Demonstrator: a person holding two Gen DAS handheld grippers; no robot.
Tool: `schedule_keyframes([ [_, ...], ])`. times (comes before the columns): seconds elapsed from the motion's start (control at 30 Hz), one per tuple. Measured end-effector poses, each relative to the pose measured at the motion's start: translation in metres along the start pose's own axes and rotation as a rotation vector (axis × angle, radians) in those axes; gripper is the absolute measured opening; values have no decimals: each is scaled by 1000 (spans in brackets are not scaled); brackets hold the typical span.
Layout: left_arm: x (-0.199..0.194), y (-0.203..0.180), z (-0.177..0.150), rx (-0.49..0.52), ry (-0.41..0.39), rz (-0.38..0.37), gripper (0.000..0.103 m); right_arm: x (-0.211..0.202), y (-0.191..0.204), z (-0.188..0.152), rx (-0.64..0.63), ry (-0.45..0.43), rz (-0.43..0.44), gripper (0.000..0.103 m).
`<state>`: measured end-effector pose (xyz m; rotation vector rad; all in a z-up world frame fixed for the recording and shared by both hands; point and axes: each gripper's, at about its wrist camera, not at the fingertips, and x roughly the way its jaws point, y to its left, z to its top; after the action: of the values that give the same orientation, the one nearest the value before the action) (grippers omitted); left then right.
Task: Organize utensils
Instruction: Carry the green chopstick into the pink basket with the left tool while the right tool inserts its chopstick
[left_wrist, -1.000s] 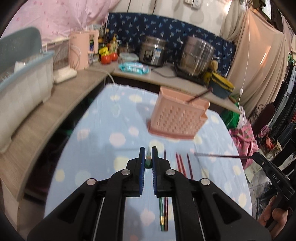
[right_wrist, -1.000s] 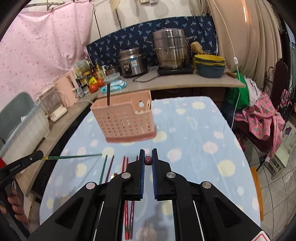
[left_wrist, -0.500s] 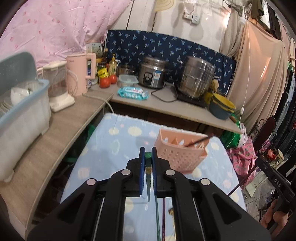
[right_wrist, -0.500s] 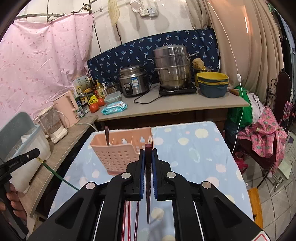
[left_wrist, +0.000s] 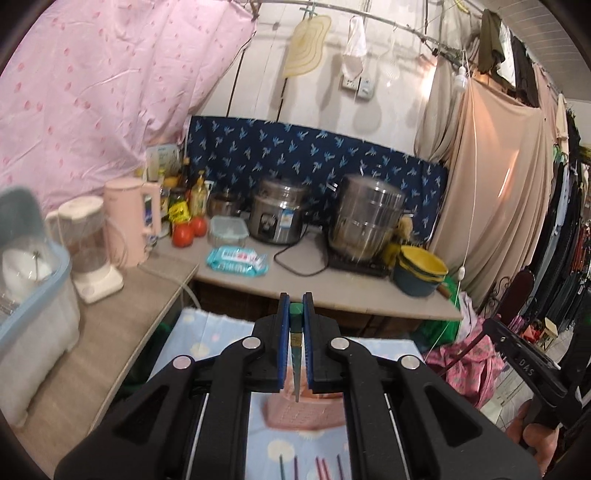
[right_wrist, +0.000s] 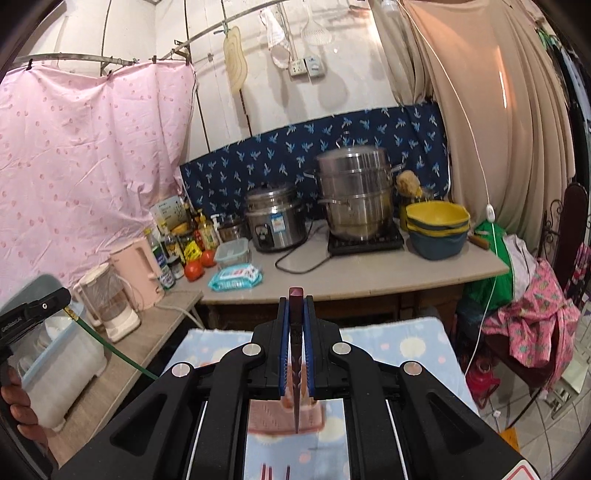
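Note:
My left gripper (left_wrist: 295, 306) is shut on a green chopstick (left_wrist: 296, 347) that hangs point down between the pads. Beneath it, partly hidden by the fingers, stands the pink slotted utensil basket (left_wrist: 303, 411). My right gripper (right_wrist: 295, 301) is shut on a dark red chopstick (right_wrist: 296, 369), also hanging point down over the basket (right_wrist: 284, 419). In the right wrist view the left gripper (right_wrist: 64, 299) shows at the far left with its green chopstick (right_wrist: 110, 350) slanting down. Several loose chopsticks (left_wrist: 321, 467) lie on the table in front of the basket.
The table wears a blue cloth with pale dots (right_wrist: 406, 343). Behind it runs a counter (left_wrist: 332, 288) with a rice cooker (left_wrist: 279, 218), a steel steamer pot (left_wrist: 364, 218), stacked bowls (left_wrist: 421, 271), a pink kettle (left_wrist: 129, 221), a blender (left_wrist: 90, 247) and a dish bin (left_wrist: 29, 314).
Both grippers have risen and tipped upward with their chopsticks. The chopsticks swung from lying sideways to hanging point down. The basket has slid from ahead of the fingers to beneath them.

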<state>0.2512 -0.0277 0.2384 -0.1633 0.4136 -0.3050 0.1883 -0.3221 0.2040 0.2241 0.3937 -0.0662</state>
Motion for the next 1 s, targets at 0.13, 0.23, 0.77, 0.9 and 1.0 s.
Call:
schedule_keyframes([
  [0.13, 17, -6, 10, 5, -14, -2, 7, 19, 4, 13, -5, -11, -6, 7],
  [0.23, 32, -7, 9, 0, 4, -1, 7, 37, 5, 16, -1, 7, -5, 7],
  [0.77, 78, 7, -30, -24, 114, 31, 7, 92, 0, -13, 9, 110, -1, 7],
  [0.9, 86, 9, -35, -26, 132, 40, 7, 99, -4, -18, 8, 126, -7, 7],
  [1.0, 91, 10, -40, -28, 144, 45, 7, 105, -6, -22, 12, 139, -10, 7],
])
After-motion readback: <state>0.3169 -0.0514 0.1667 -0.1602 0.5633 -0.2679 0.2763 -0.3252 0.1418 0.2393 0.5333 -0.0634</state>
